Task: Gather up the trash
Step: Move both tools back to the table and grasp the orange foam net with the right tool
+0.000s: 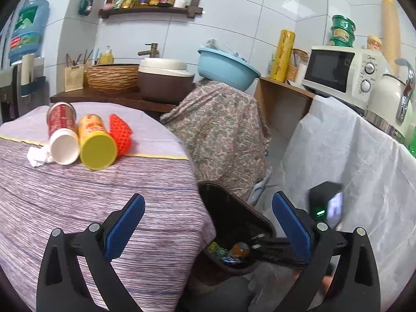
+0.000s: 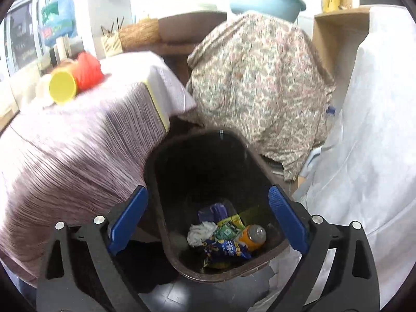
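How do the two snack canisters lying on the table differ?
The red canister has a white end facing the camera; the yellow canister has a yellow end. The red canister touches a crumpled tissue; the yellow canister lies against orange foam netting. The red canister's far end looks open; the yellow canister's is hidden. Both lie on their sides, touching, on the striped tablecloth.

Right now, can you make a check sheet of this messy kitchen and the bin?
Surface: striped tablecloth covers the table.
Job's things: red can, yellow can, orange foam net and crumpled tissue lie on it; dark bin beside it holds wrappers, a tissue and an orange bottle.
Clutter: nothing seen.
Grippers: left tool open, empty; right tool open, empty, above the bin.
Cables: nothing seen.
Surroundings: microwave, blue basin, floral cloth.
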A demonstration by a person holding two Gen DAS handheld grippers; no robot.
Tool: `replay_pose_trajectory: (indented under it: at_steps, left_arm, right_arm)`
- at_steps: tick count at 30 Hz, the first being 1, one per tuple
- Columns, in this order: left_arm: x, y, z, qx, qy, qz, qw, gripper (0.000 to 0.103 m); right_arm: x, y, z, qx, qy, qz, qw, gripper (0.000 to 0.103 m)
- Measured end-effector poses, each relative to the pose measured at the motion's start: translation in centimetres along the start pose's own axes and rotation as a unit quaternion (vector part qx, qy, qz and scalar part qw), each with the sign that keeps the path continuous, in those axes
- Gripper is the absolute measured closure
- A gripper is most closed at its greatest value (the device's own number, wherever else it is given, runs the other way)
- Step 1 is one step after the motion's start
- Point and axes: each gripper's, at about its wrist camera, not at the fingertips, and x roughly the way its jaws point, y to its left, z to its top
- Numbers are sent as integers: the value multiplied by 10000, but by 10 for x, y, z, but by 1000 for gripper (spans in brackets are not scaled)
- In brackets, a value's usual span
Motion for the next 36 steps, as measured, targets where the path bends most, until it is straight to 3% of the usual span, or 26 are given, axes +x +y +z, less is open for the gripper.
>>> replay_pose_trajectory:
  at_steps: [8,13,21,25,27,29,34,36]
  left_arm:
    - [-14,43,11,-33,31,381,9993,6]
    - [-24,85,14,-263,124,681,9973,6]
    - [-33,149,15,-532,274,1318,9895,6]
    - [-33,175,15,-730,350,1463,9859,6]
    - [-32,185,17,-754,346,1576,9840,6]
    - [-29,192,19,-721,398,1659,9827,7]
    - [-27,210,24,-796,472,1722,9807,8]
    - [-27,217,26,-846,503,1702,9805,8]
  right_arm:
    - [-31,19,34,25,-330,317,9989,10]
    - [-41,48,65,-80,-566,750,9955,10]
    - [-17,108,106,-612,-466,1345,9879,10]
    - [4,129,129,-526,-258,1759,9827,11]
    - [18,138,143,-407,-141,1990,9790,14]
    - [36,145,157,-266,47,2250,9740,25]
    - [76,163,179,-41,340,2400,9702,38]
    - [86,168,183,43,399,2395,9701,38]
